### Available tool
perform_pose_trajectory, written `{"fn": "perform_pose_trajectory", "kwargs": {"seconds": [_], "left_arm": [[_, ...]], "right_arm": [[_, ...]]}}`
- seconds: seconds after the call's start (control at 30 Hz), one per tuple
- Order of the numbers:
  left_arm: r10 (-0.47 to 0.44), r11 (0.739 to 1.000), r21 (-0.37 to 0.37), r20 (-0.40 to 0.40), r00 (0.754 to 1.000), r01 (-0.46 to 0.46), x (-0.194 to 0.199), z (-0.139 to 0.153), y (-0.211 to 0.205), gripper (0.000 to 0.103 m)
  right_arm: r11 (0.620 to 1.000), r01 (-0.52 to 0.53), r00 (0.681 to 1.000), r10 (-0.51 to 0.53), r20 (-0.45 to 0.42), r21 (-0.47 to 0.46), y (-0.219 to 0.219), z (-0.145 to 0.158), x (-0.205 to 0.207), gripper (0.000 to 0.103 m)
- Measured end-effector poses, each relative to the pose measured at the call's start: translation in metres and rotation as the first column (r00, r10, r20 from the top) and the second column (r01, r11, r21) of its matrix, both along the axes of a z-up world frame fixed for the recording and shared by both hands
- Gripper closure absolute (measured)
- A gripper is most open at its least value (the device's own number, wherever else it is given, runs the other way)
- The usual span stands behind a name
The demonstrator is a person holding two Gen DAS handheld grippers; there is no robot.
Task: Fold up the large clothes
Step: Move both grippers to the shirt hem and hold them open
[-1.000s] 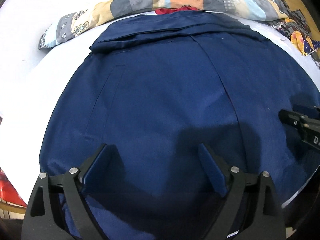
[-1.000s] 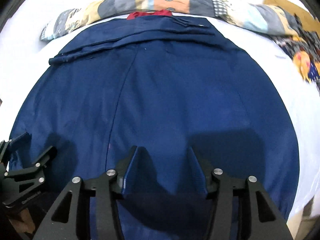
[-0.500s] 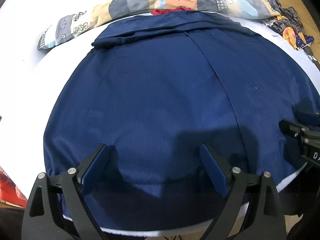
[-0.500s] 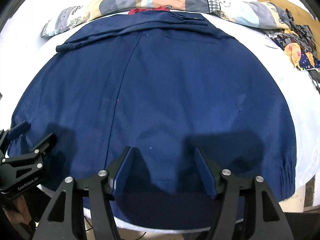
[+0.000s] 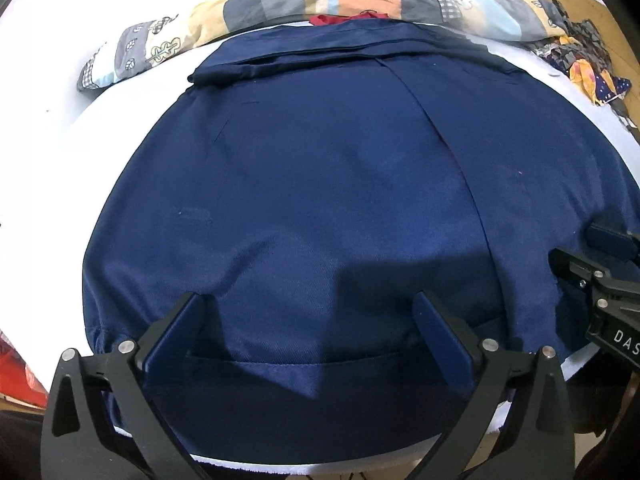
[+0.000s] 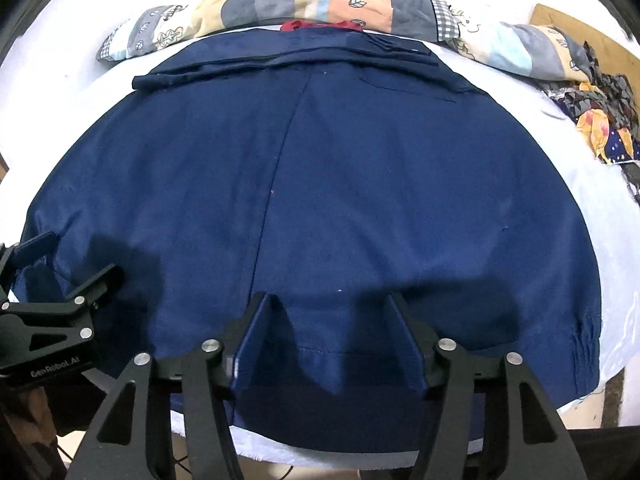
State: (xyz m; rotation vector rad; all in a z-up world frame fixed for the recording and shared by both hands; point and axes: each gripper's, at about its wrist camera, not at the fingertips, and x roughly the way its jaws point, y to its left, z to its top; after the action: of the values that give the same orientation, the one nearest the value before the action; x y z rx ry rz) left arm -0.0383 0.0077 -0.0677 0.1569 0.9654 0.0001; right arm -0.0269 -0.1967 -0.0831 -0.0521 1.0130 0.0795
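Red cloth (image 5: 334,20) mostly hidden behind navy garment (image 5: 320,184)

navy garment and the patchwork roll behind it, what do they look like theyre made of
The navy garment looks like a woven twill, cotton or a blend: fine diagonal weave, slight sheen, stitched seams and hem. The patchwork roll looks like soft printed cotton, possibly a quilt: matte panels in grey, peach and blue with leaf prints and a checked patch. The fibre cannot be told for certain in either.

Navy garment (image 6: 340,184) flat across white worktop (image 6: 624,240), right gripper (image 6: 332,344) fingers apart above near hem.
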Motion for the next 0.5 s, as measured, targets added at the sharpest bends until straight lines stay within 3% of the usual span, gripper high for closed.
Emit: {"fn": "perform_pose_trajectory", "kwargs": {"seconds": [0.43,0.5], "left_arm": [[-0.002,1.000,0.000,0.011,1.000,0.002,-0.0018,-0.0004,0.0006,0.000],[-0.003,1.000,0.000,0.011,1.000,0.003,-0.0017,-0.0004,0.0007,0.000]], "right_arm": [[1.000,0.029,0.999,-0.029,0.013,0.001,0.0050,-0.0035,-0.0062,0.027],[0.999,0.049,0.999,-0.049,0.017,-0.012,0.0041,-0.0044,-0.0069,0.018]]}}
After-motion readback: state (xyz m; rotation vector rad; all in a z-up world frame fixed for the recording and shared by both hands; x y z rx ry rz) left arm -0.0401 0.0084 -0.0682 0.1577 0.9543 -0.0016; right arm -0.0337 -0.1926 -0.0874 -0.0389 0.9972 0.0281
